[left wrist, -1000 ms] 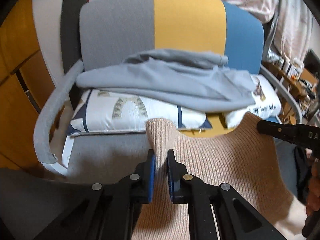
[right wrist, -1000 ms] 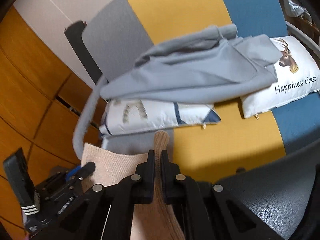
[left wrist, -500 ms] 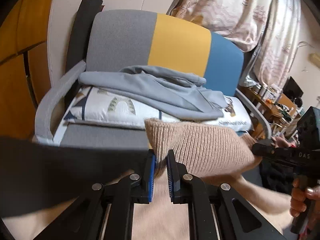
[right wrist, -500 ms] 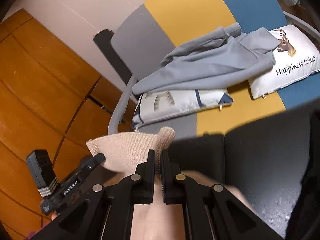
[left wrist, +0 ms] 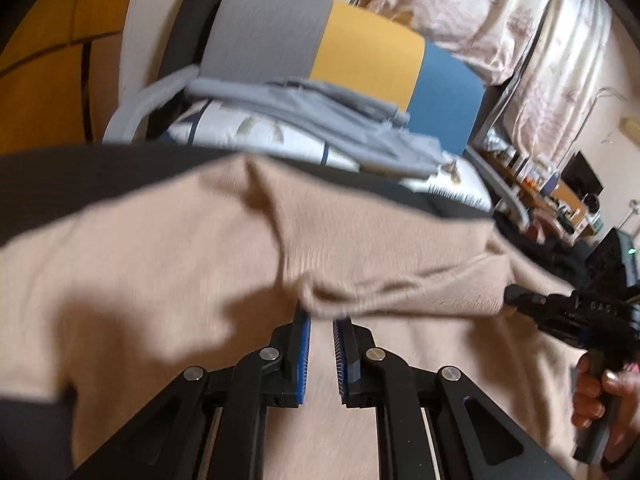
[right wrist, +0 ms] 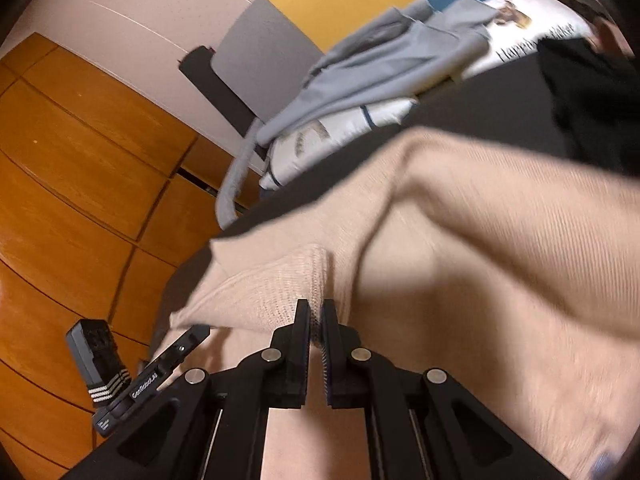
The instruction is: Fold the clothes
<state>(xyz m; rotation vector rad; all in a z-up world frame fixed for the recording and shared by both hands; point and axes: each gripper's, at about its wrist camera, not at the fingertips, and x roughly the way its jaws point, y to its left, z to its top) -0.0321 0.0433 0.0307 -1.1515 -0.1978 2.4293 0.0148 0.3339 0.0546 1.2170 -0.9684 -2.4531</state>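
While clamped in both tongs, left (left wrist: 320, 322) and right (right wrist: 315, 316), beige sweater (left wrist: 200, 248) draped over dark surface in front of chair (left wrist: 372, 52), upper edge doubled onto body. Fold under way, not set down or smoothed. Against a second ago: lowered from held up before chair. Grey garment (left wrist: 320, 120) on chair unfolded.

"DAS" marks the right hand-held gripper (left wrist: 508, 294); cushion (right wrist: 532, 28) lettering blurred.

left gripper (left wrist: 320, 320) fingers pinching the beige sweater (left wrist: 200, 248) edge | right gripper (left wrist: 510, 294) gripping the same fold | grey garment (left wrist: 328, 120) lying on the sofa (left wrist: 368, 52)
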